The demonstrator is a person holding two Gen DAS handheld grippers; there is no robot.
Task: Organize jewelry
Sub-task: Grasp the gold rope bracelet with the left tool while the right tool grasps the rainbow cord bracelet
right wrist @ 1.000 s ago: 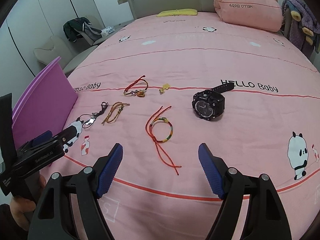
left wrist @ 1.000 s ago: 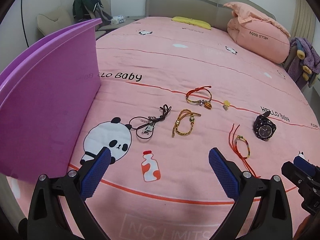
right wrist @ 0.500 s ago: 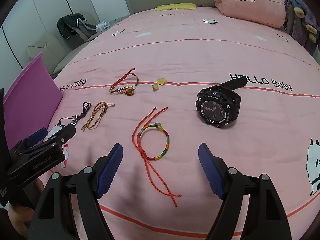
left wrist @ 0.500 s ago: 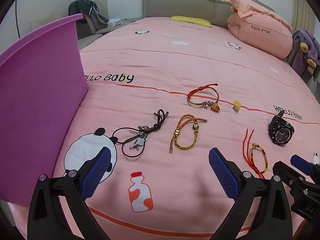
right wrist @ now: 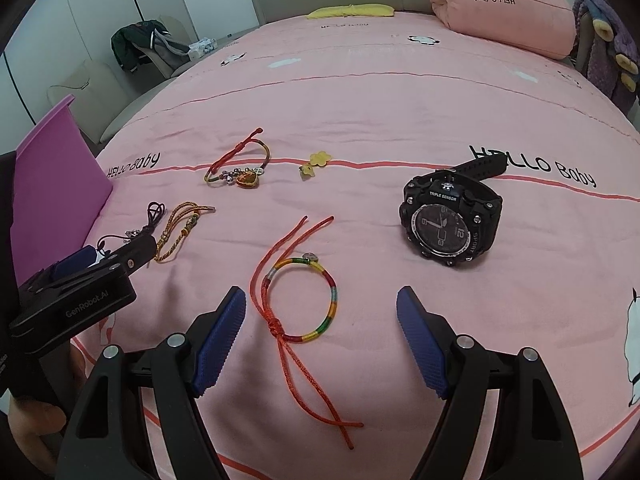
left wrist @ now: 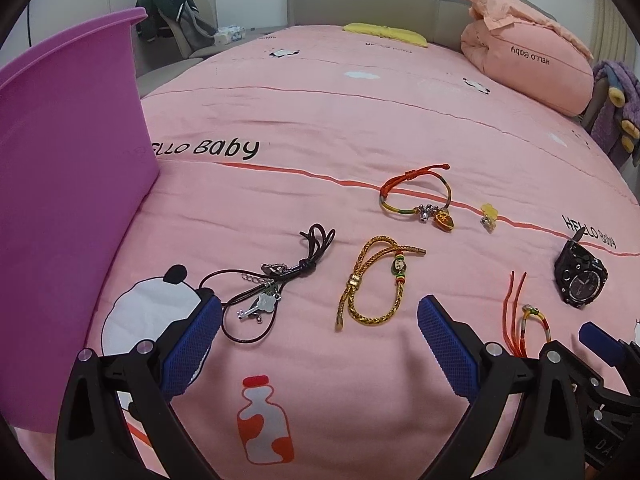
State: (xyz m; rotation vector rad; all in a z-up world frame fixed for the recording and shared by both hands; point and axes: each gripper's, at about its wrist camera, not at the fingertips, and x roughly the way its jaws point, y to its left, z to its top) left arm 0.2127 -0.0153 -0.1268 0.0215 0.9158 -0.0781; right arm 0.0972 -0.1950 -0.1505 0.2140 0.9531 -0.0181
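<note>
Jewelry lies spread on a pink bedspread. My left gripper (left wrist: 320, 344) is open and empty just short of the gold braided bracelet (left wrist: 374, 280) and the black cord necklace with a key charm (left wrist: 272, 292). A red cord bracelet with a heart charm (left wrist: 416, 196), a small yellow flower charm (left wrist: 489, 213) and a black watch (left wrist: 580, 280) lie beyond. My right gripper (right wrist: 322, 340) is open and empty, its jaws on either side of the rainbow bracelet with red cords (right wrist: 304, 300). The black watch (right wrist: 452, 220) lies to its right.
A tall purple bin (left wrist: 60, 200) stands at the left on the bed; it also shows in the right wrist view (right wrist: 52, 184). A pink pillow (left wrist: 532, 68) and a headboard are at the far end. A chair with clothes (right wrist: 140, 46) stands beyond the bed's left side.
Both grippers have moved forward and lower toward the bedspread. The gold bracelet and the necklace are closer to the left gripper, the rainbow bracelet now lies between the right jaws. Both stay open.
</note>
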